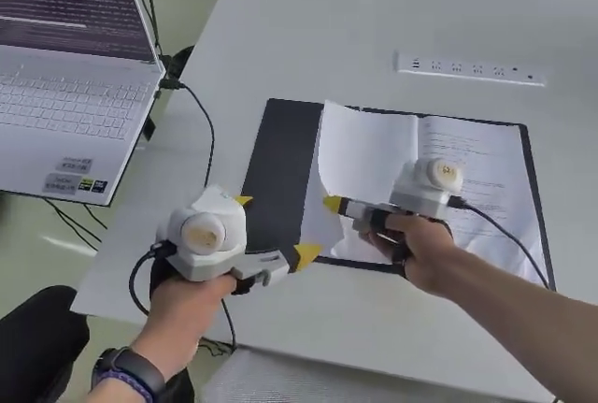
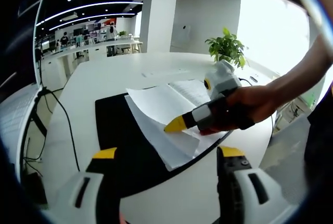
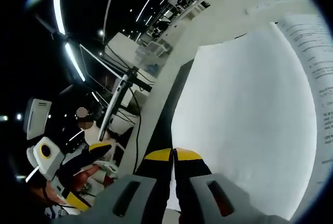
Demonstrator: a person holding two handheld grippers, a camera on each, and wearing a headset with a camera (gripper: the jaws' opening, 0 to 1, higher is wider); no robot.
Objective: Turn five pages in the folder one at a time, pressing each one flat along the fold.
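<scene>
A white laptop (image 1: 75, 85) sits at the far left of the white table (image 1: 392, 10), its screen cut off by the frame. The left gripper (image 1: 275, 227) hovers at the near-left corner of the open black folder (image 1: 280, 160), jaws wide apart and empty. The folder lies flat mid-table. A blank page (image 1: 364, 155) stands lifted, its lower left edge pinched between the closed jaws of the right gripper (image 1: 332, 205). It covers part of the printed sheet (image 1: 476, 169), whose text is too small to read. A power strip (image 1: 470, 68) lies beyond.
</scene>
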